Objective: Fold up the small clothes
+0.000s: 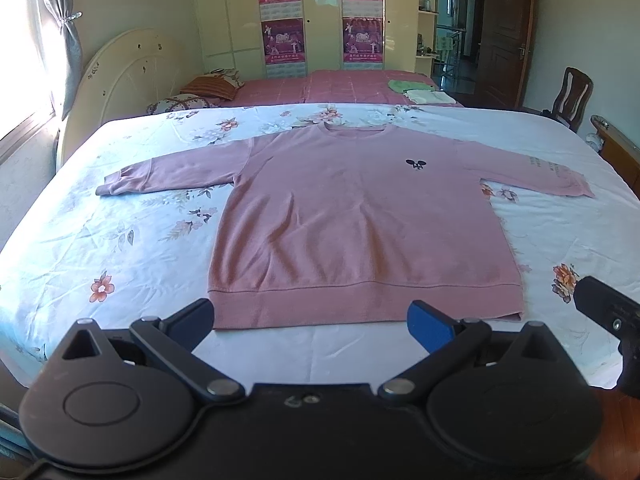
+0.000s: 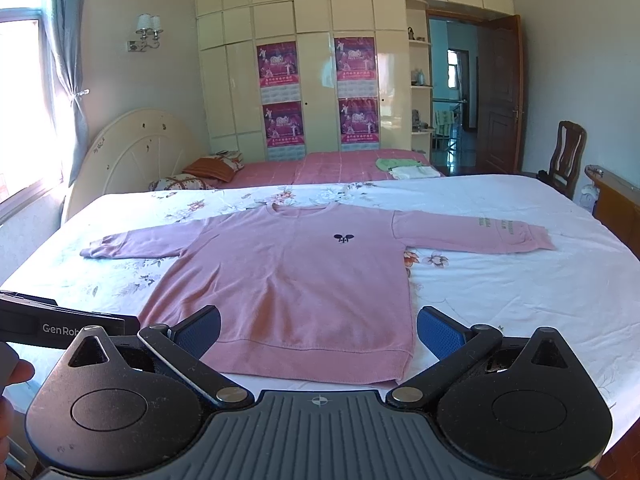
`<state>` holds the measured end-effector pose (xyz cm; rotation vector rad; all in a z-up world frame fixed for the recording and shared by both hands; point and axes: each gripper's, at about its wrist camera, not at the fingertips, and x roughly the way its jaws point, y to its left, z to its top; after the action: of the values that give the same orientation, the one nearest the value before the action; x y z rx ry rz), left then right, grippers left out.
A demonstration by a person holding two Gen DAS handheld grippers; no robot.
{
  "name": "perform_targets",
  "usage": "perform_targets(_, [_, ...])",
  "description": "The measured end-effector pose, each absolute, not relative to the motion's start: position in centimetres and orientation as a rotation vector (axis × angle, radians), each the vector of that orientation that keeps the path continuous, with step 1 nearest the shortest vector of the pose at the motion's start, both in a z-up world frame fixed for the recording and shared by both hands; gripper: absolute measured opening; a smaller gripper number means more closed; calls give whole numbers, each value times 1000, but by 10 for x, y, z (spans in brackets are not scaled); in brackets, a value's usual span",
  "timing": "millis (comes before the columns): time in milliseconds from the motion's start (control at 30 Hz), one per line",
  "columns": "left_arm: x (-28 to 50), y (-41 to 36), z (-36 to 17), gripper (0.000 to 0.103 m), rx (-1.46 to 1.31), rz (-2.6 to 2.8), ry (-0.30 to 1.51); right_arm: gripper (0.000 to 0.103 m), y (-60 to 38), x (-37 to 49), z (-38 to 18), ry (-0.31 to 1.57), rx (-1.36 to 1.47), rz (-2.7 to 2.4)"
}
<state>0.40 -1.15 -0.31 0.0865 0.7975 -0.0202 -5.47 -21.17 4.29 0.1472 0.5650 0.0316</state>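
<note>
A pink long-sleeved sweatshirt (image 1: 360, 220) lies flat and face up on a floral white bedsheet (image 1: 120, 248), both sleeves spread out, hem towards me. A small dark logo sits on its chest. It also shows in the right wrist view (image 2: 296, 280). My left gripper (image 1: 312, 324) is open and empty, hovering just in front of the hem. My right gripper (image 2: 318, 332) is open and empty, also near the hem, towards its right part. The right gripper's body shows at the right edge of the left wrist view (image 1: 612, 316).
A second bed with a pink cover (image 1: 320, 88) lies beyond, with pillows (image 1: 200, 92) and a small stack of folded green and white clothes (image 1: 416, 90). A cream headboard (image 1: 120, 80) stands at the left, a wardrobe at the back, a wooden chair (image 1: 568, 96) at the right.
</note>
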Motion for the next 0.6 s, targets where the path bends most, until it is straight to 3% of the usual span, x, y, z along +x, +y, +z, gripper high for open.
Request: perform_targets(600, [8, -8, -5, 103, 81, -9, 800, 103, -209, -50, 41, 564, 138, 40])
